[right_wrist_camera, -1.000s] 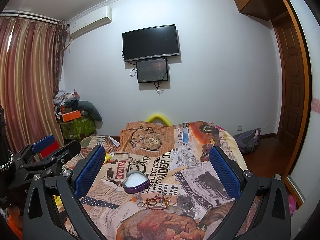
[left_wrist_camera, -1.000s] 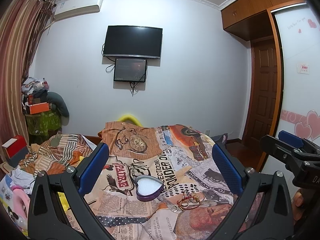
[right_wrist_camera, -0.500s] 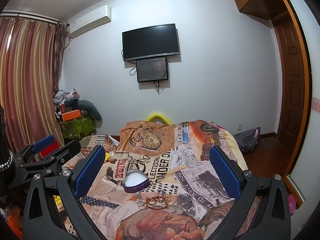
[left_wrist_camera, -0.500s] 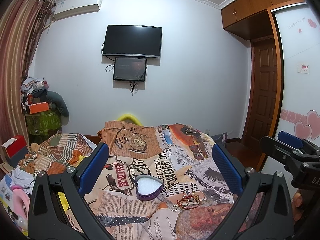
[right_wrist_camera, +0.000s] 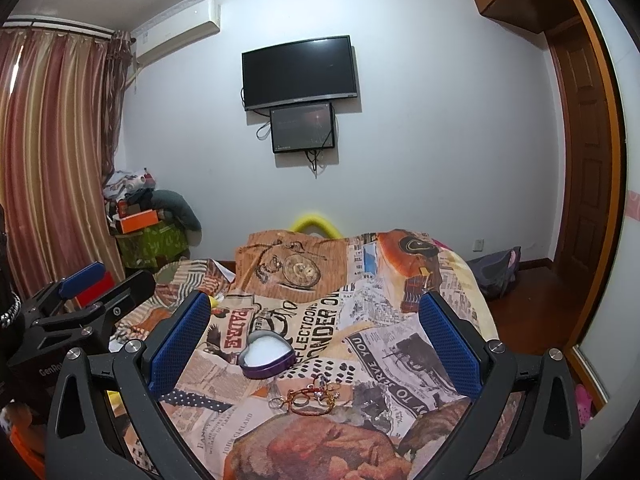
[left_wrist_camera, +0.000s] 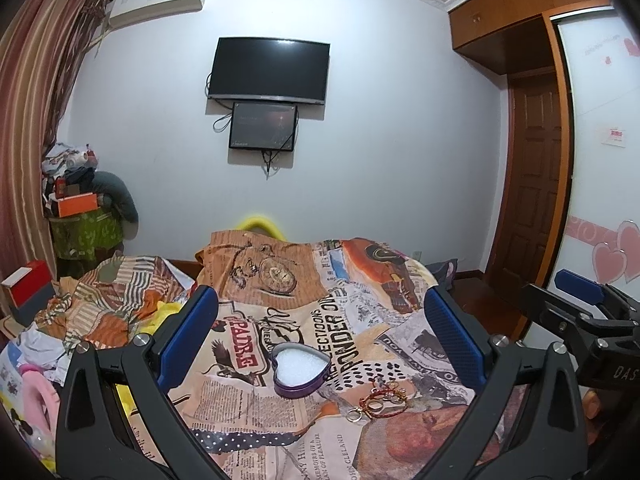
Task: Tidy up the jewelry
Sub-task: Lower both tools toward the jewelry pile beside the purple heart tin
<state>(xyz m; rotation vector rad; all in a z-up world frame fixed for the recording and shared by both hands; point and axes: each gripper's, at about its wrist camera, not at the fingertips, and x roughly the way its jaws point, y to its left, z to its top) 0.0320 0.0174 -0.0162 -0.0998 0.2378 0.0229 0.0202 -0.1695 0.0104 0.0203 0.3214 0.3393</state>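
Observation:
A purple heart-shaped tin [left_wrist_camera: 299, 369] with white foam inside lies open on the bed; it also shows in the right wrist view [right_wrist_camera: 267, 355]. A small pile of jewelry [left_wrist_camera: 377, 398], a red cord bracelet and gold rings, lies just right of and nearer than the tin, and shows in the right wrist view [right_wrist_camera: 313, 396]. My left gripper [left_wrist_camera: 322, 332] is open and empty above the bed, short of the tin. My right gripper [right_wrist_camera: 314, 330] is open and empty, also held back from the jewelry. Each gripper shows at the edge of the other's view.
The bed is covered by a newspaper-print sheet [left_wrist_camera: 344, 320]. Crumpled striped bedding [left_wrist_camera: 112, 300] and a red box [left_wrist_camera: 28, 292] lie at the left. A cluttered green bin [right_wrist_camera: 152, 240] stands by the curtain. A wooden door [right_wrist_camera: 580, 160] is at the right.

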